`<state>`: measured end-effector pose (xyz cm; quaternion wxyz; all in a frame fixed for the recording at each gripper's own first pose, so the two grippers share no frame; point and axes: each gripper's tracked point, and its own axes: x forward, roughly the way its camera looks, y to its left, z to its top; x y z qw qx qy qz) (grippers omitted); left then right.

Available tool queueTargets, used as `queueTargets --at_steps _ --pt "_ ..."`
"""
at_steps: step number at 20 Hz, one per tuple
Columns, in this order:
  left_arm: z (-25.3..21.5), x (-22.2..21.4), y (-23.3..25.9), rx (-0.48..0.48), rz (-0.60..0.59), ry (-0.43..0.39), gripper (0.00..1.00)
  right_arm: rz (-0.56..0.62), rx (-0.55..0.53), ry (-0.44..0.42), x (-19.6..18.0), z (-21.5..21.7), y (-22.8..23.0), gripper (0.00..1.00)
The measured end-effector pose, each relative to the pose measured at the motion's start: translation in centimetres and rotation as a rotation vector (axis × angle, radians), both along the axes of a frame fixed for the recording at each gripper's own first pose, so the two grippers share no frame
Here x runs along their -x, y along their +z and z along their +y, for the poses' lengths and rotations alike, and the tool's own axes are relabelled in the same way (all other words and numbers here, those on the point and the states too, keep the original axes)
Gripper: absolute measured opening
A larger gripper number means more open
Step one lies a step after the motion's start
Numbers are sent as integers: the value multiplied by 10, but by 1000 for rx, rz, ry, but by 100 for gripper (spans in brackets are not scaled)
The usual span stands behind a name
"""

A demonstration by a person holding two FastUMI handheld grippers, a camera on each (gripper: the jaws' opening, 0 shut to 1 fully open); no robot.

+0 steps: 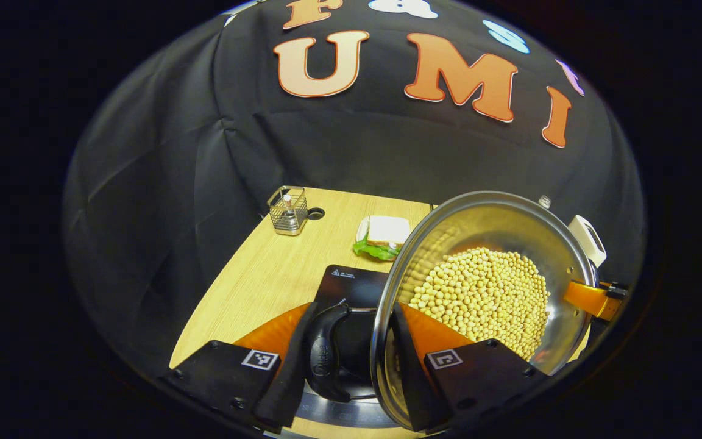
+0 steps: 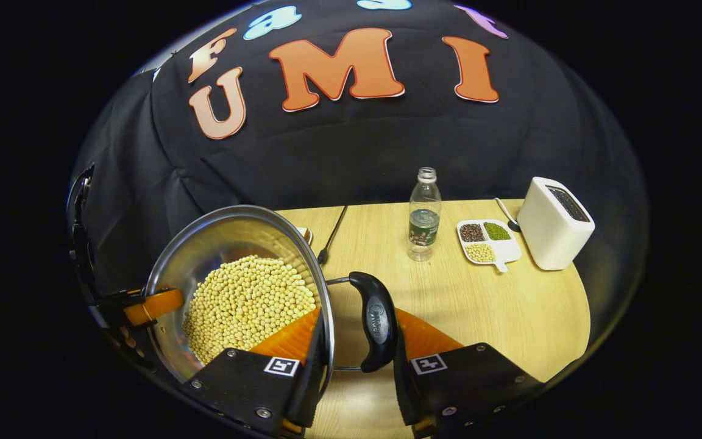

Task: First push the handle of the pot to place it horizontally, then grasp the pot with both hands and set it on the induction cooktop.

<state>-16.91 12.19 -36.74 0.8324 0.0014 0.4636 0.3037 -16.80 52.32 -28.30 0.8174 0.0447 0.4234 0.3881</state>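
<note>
Pot: a steel pot [image 1: 497, 244], part full of pale round beans [image 1: 485, 292], was held up between the two tongs above the black induction cooktop [image 1: 351, 283] on the desk [image 1: 265, 274].
Left tongs: the left tongs [image 1: 345, 366] straddled the pot's rim, one finger inside the pot and one outside, with a black side handle [image 1: 326, 353] between them; whether both fingers pressed on it could not be told.
Right tongs: the right tongs [image 2: 357, 360] straddled the opposite rim of the pot [image 2: 235, 244] the same way, a black handle [image 2: 375, 320] between the fingers; their grip could not be told either.
Left gripper view, desk: a wire basket [image 1: 288, 210] and a sandwich on a plate [image 1: 384, 235] lay behind the cooktop.
Right gripper view, desk: a water bottle [image 2: 424, 216], a divided dish of beans [image 2: 486, 241] and a white box [image 2: 555, 222] stood near the back of the desk [image 2: 479, 305].
</note>
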Motion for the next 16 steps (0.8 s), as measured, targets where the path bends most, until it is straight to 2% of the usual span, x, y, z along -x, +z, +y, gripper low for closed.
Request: queueTargets --at_steps 9,10,11,14,15,16 --pt "1 -4 2 6 32 4 74 34 24 21 30 52 -9 52" --pt "0 -6 1 10 37 3 74 39 29 19 32 56 -12 48" --pt "-1 -8 0 16 43 3 74 43 34 16 33 59 -15 52" --pt "2 -8 1 34 62 -11 74 62 57 6 34 63 -27 52" --pt "3 -9 0 39 72 -15 72 72 67 5 34 64 -32 48" --pt "3 -9 -1 45 78 -16 72 78 77 3 35 63 -36 52"
